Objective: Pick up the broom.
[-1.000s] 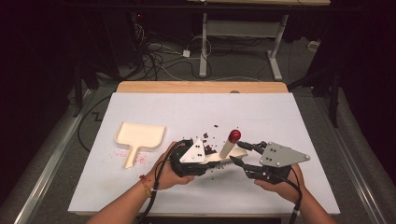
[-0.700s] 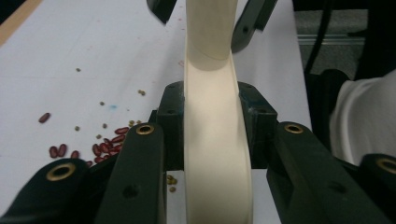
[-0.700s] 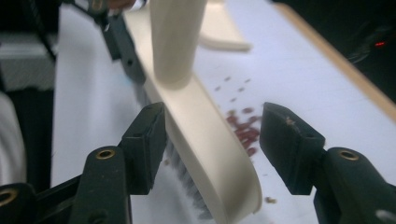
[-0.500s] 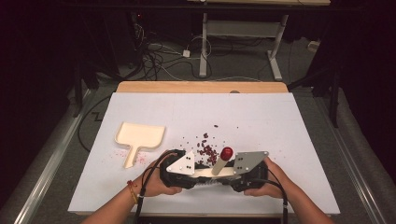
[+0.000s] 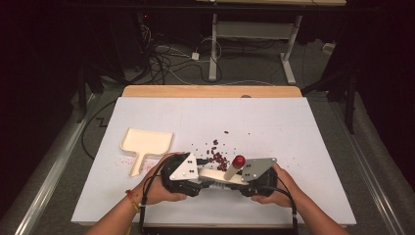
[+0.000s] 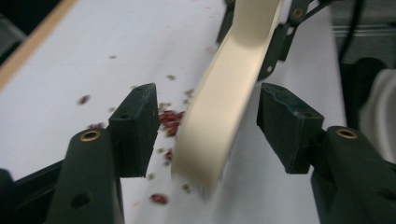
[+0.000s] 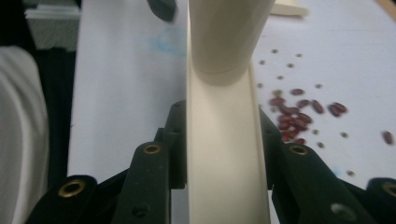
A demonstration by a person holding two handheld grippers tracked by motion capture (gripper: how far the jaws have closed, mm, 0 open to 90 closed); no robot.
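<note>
A cream brush (image 5: 218, 175) with a red-knobbed handle (image 5: 239, 160) lies across the white sheet near the front edge, between my two grippers. My left gripper (image 5: 203, 178) is open. Its jaws have just been opening, and in the left gripper view the brush body (image 6: 219, 93) runs between the pads (image 6: 135, 126) with a gap on each side. My right gripper (image 5: 236, 180) has just been closing and is shut on the other end of the brush (image 7: 224, 140). Red beans (image 5: 218, 155) lie scattered just beyond the brush.
A cream dustpan (image 5: 146, 143) rests on the white sheet (image 5: 274, 122) to the left of my hands. A few stray beans (image 7: 299, 116) spread toward the middle of the sheet. A wooden strip (image 5: 210, 91) edges the far side of the table.
Both hands and the brush came down and toward the front edge. The left jaws came off the brush and the right jaws closed on it.
</note>
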